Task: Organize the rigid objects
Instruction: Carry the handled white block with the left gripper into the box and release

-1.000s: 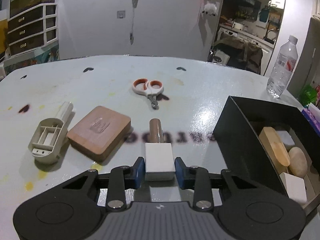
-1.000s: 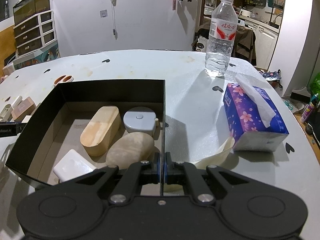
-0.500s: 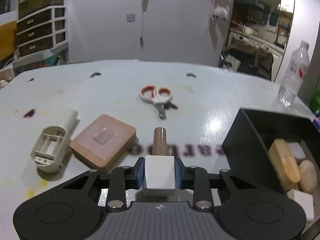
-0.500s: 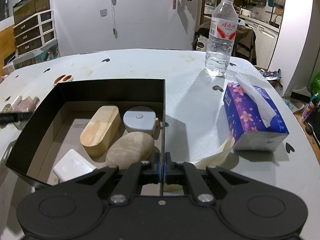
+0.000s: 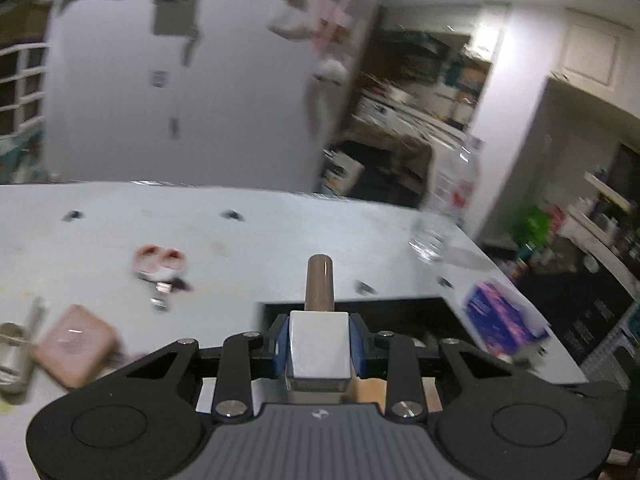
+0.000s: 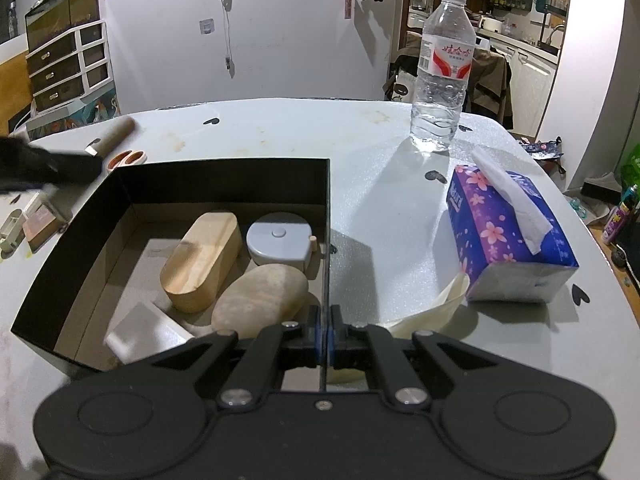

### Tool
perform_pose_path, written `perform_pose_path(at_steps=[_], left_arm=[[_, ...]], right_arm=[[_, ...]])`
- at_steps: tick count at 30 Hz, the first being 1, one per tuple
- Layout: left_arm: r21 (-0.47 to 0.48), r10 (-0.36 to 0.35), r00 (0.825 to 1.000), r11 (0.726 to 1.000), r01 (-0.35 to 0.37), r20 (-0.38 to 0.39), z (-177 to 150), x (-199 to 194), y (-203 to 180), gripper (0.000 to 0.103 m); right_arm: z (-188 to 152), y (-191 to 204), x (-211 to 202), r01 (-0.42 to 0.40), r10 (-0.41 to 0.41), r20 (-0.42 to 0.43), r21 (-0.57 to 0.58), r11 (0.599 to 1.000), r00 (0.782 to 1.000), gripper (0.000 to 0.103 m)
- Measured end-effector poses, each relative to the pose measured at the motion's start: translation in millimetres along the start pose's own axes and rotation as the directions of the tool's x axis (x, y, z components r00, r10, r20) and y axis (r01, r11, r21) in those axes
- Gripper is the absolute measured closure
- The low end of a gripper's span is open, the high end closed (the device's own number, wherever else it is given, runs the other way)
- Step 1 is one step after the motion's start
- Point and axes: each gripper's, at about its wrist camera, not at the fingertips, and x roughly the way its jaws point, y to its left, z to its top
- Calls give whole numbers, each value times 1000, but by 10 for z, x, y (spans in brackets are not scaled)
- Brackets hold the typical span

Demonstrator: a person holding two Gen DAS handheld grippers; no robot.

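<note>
My left gripper (image 5: 319,344) is shut on a small bottle with a white square base and a brown cap (image 5: 320,286), held in the air over the near edge of the black box (image 5: 352,310). In the right wrist view that bottle (image 6: 114,136) shows at the far left above the box. My right gripper (image 6: 325,340) is shut on the box's right wall (image 6: 326,240). The box holds a wooden oval case (image 6: 202,254), a grey round tape measure (image 6: 279,241), a tan stone (image 6: 260,300) and a white block (image 6: 146,332).
On the table left of the box lie orange-handled scissors (image 5: 159,266), a pink-brown square pad (image 5: 74,344) and a beige plastic holder (image 5: 12,354). A water bottle (image 6: 442,76), a purple tissue box (image 6: 508,236) and a white spoon-like piece (image 6: 432,312) stand right of the box.
My left gripper has lifted the bottle off the table and swung it right toward the box. The right gripper has stayed on the box wall.
</note>
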Motion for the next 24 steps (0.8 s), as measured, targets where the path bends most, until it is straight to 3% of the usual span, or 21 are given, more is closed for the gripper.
perform_pose_path(at_steps=[4, 9, 24], left_arm=[[22, -9, 997, 1000, 10, -80, -81, 267, -184, 71], [78, 103, 985, 993, -92, -140, -157, 528, -216, 71], [256, 173, 971, 958, -127, -168, -249, 783, -400, 70]], right_arm=[[-2, -3, -1, 0, 0, 1, 0, 1000, 1000, 99], [-2, -7, -3, -1, 1, 3, 2, 1000, 1000, 99], [-6, -5, -5, -2, 2, 5, 3, 1000, 1000, 99]])
